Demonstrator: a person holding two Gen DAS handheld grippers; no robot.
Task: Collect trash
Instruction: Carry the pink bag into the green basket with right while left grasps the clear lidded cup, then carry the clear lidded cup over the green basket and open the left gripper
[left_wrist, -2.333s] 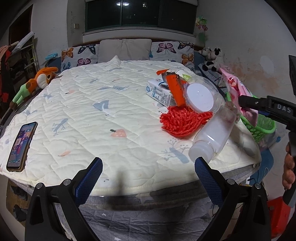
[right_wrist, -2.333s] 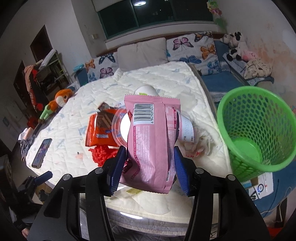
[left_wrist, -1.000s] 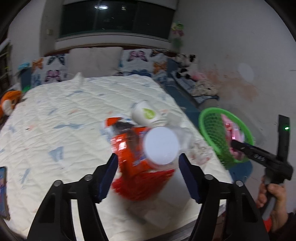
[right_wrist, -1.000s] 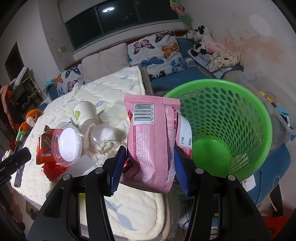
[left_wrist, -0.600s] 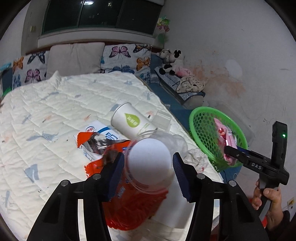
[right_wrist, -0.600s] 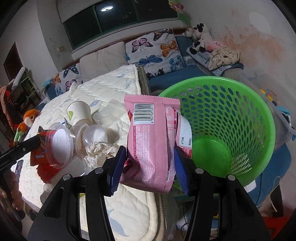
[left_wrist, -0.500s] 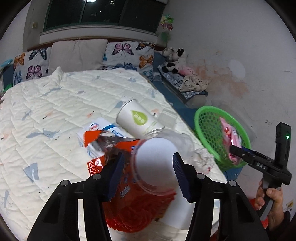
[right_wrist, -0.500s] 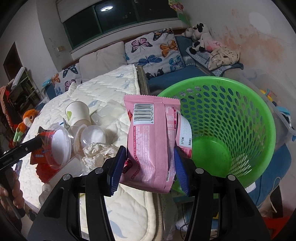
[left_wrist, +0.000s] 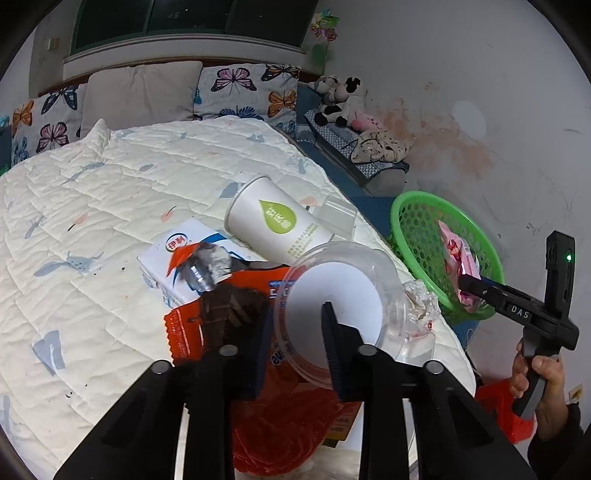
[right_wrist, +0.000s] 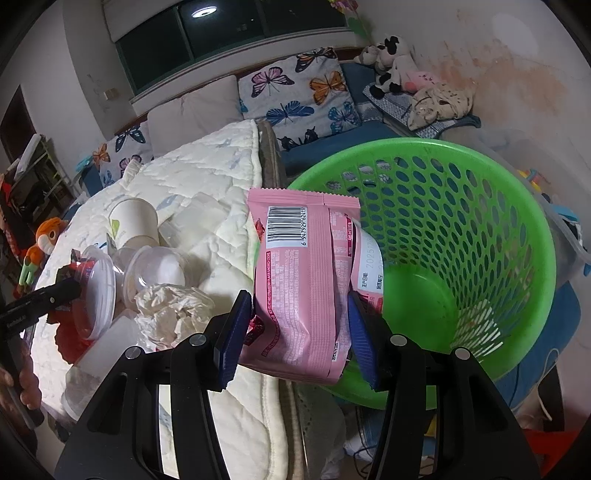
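Through my left wrist view, my left tongs (left_wrist: 295, 325) are closing on the clear plastic tub (left_wrist: 341, 295), its near rim between the fingers, one finger outside the wall and one against its white inside; whether the pads already press I cannot tell for sure; the tub lies on its side on the bed (left_wrist: 110, 206), its axis running near to far, mouth towards me, on top of the orange wrapper (left_wrist: 229, 314) and just near the tipped paper cup (left_wrist: 273, 221); I judge this step is the pick-up, and next I must finish the pinch and lift clear of the pile; far right stands the green basket (left_wrist: 413, 206). Through my right wrist view, my right tongs (right_wrist: 295, 325) stand about half open, clamped on the pink snack packet (right_wrist: 303, 280); it stands upright, long axis vertical, barcode end up, at the near-left rim of the green basket (right_wrist: 498, 229); next, I judge, carry it over the opening and let go.
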